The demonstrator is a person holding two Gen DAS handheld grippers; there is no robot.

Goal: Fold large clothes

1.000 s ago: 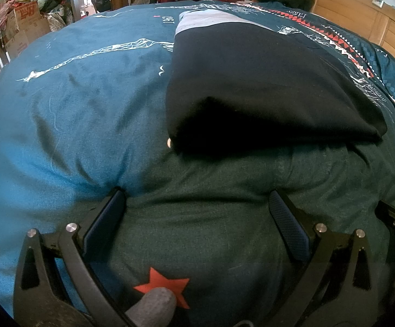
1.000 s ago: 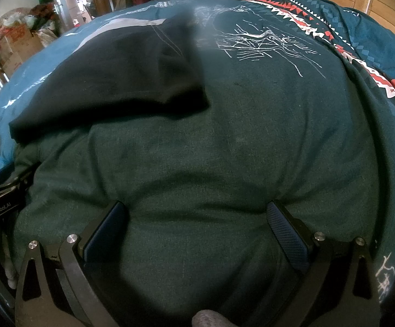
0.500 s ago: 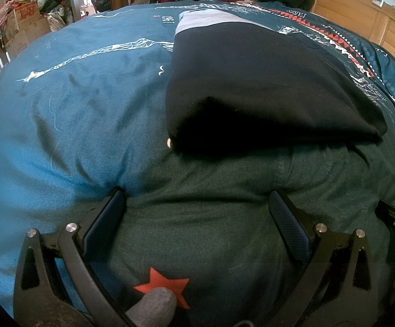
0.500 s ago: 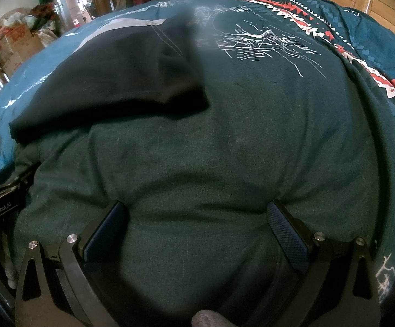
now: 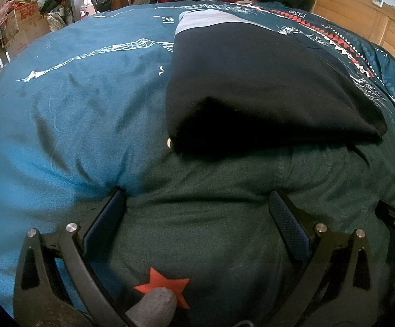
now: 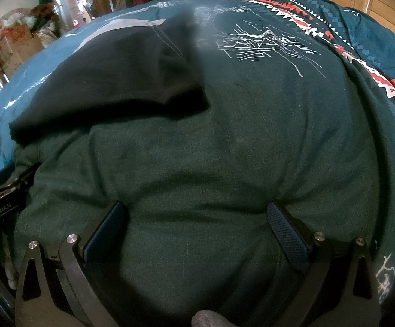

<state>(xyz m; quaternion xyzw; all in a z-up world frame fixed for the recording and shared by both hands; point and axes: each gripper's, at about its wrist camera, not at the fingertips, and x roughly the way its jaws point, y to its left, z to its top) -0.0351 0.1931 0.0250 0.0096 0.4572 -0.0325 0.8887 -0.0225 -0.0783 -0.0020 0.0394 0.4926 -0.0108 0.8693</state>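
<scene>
A dark green garment (image 5: 224, 190) with a red star (image 5: 164, 286) lies spread on the bed. A black cloth (image 5: 265, 95) with a pale grey band at its far end lies over the garment's far part and also shows in the right wrist view as the black cloth (image 6: 110, 87). My left gripper (image 5: 197, 207) is open, both fingertips pressed down into the green fabric near its left edge. My right gripper (image 6: 197, 218) is open too, its tips sunk into the same green garment (image 6: 211, 150) further right. Neither one pinches any cloth.
The blue bedcover (image 5: 75, 109) with white line patterns and a red-and-white triangle border (image 6: 361, 54) fills the bed. A wooden headboard (image 5: 361, 27) stands at the far right. Cardboard boxes and bags (image 5: 26, 21) crowd the far left, with clothes piled beyond the bed.
</scene>
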